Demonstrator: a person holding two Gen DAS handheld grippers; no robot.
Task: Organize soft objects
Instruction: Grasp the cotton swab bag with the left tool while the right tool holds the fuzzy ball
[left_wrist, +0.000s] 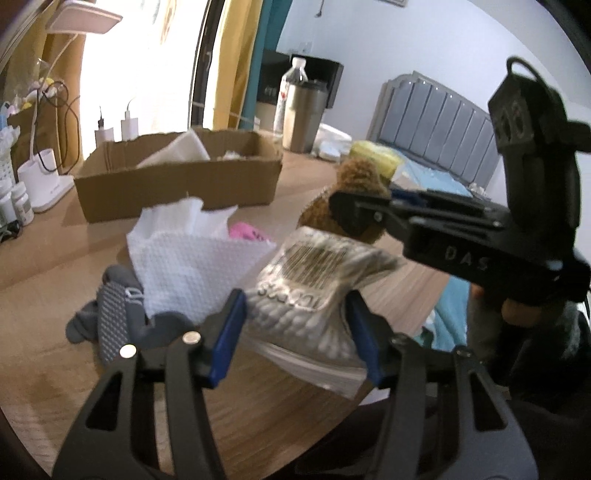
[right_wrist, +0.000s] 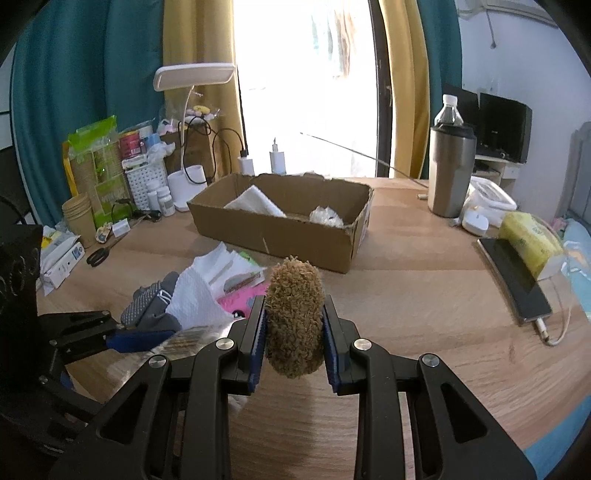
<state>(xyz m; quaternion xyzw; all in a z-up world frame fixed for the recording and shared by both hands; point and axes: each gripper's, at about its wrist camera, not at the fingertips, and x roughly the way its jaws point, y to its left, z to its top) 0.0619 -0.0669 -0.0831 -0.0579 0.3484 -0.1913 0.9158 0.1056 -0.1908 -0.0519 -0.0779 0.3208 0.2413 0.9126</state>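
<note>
Status: partway through. The cardboard box (right_wrist: 280, 221) at the back of the table (right_wrist: 424, 295) already holds two items: a folded white cloth (right_wrist: 255, 202) leaning against its left inner wall and a small white crumpled bundle (right_wrist: 327, 217) toward its right. Count those as done.

In hand, both sides loaded. Your right gripper (right_wrist: 294, 325) has its fingers closed on a brown fuzzy toy (right_wrist: 293, 314), which stands up between the blue pads, apparently lifted off the table and short of the box. Your left gripper (left_wrist: 295, 332) has its fingers pressed against a clear bag of cotton swabs (left_wrist: 314, 291), barcode facing up; the bag bulges between the pads, so the grip looks firm.

Left on the table, in a heap in front of the box: a white textured cloth (left_wrist: 192, 266), a grey sock (left_wrist: 110, 321) beside and partly under it, and a pink item (left_wrist: 245, 230) mostly hidden behind the cloth.

Judgement: two in, two carried, at least three still to fetch. Roughly a third complete.
</note>
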